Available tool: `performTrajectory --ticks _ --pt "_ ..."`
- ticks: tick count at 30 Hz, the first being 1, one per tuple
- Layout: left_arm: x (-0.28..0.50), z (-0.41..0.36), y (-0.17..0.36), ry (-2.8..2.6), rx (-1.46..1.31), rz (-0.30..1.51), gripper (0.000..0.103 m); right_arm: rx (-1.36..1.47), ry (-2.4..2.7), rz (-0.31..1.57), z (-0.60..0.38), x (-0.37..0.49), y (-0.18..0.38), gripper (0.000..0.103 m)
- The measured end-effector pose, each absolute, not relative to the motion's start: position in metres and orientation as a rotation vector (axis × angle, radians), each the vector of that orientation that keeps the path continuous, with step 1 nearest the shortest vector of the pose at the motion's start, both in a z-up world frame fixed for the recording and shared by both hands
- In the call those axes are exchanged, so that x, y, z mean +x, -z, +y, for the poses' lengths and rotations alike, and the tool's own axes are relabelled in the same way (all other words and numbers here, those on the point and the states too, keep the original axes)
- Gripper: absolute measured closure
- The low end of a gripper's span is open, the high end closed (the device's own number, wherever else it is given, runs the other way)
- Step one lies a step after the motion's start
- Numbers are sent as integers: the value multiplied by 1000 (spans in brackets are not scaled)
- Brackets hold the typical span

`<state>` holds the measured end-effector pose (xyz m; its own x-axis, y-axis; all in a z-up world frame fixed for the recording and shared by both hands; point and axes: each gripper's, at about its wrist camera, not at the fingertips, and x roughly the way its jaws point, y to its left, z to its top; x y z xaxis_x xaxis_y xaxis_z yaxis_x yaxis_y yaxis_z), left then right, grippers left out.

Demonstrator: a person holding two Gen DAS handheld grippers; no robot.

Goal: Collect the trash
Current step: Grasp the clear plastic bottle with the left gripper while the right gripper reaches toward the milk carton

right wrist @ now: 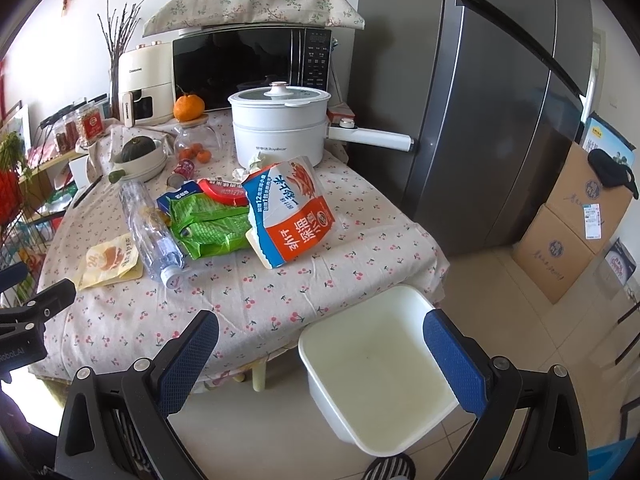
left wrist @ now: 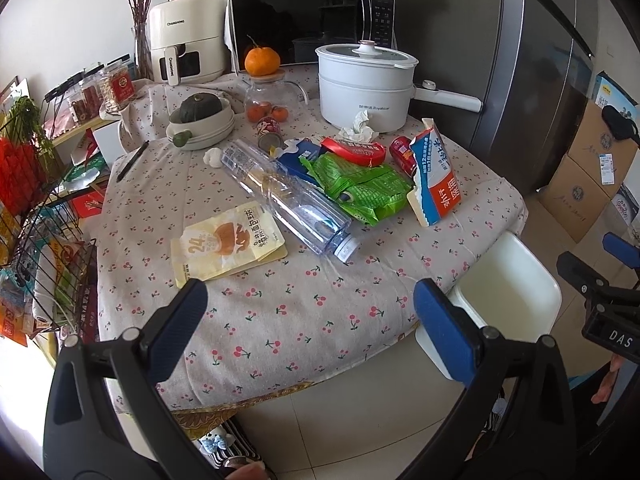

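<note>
None of the trash has gone into the white bin (right wrist: pixel 376 376) yet: its inside shows bare and it stands on the floor just beside the tabletop (left wrist: pixel 304 304) edge. Judged from that, you are at the very start, with every piece left to collect.

Your left gripper (left wrist: pixel 310 312) hangs spread wide over the near edge of the tabletop, holding nothing. Your right gripper (right wrist: pixel 320 348) is likewise parted and empty, above the bin.

Trash lies in a cluster mid-table:
- clear plastic bottle (left wrist: pixel 288 200), on its side, capped, cap end toward you; label partly peeled.
- yellow snack pouch (left wrist: pixel 230 242), flat, apart from the pile and nearest your left gripper.
- crumpled green wrapper (left wrist: pixel 360 192), touching the bottle.
- torn blue-and-orange carton (right wrist: pixel 288 216), leaning on the green wrapper.
- red wrapper (left wrist: pixel 354 150), red can (left wrist: pixel 402 154) and a wadded tissue (left wrist: pixel 358 128), further back, near the white electric pot (left wrist: pixel 360 88).

The pouch looks the easiest first pick, in my judgement.
</note>
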<state>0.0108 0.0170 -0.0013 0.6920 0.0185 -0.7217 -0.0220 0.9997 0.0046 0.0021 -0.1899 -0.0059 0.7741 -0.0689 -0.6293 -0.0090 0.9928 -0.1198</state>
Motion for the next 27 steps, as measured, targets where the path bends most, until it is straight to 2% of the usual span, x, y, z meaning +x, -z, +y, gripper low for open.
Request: performTrajectory --ticks 7,13,18,21,27 --pt "42 43 -3 -30 -83 856 1 -103 -39 759 -187 31 -9 0" --pt "92 68 19 -28 -251 983 1 -112 -84 796 -179 80 -27 0" --pt "134 78 41 -39 -354 1023 5 -15 -106 831 -196 116 -5 0" --pt "160 81 56 -50 -415 1043 7 -21 -110 916 -206 137 15 1" --pt "199 86 82 -94 -508 1055 11 30 -98 906 -218 171 15 1"
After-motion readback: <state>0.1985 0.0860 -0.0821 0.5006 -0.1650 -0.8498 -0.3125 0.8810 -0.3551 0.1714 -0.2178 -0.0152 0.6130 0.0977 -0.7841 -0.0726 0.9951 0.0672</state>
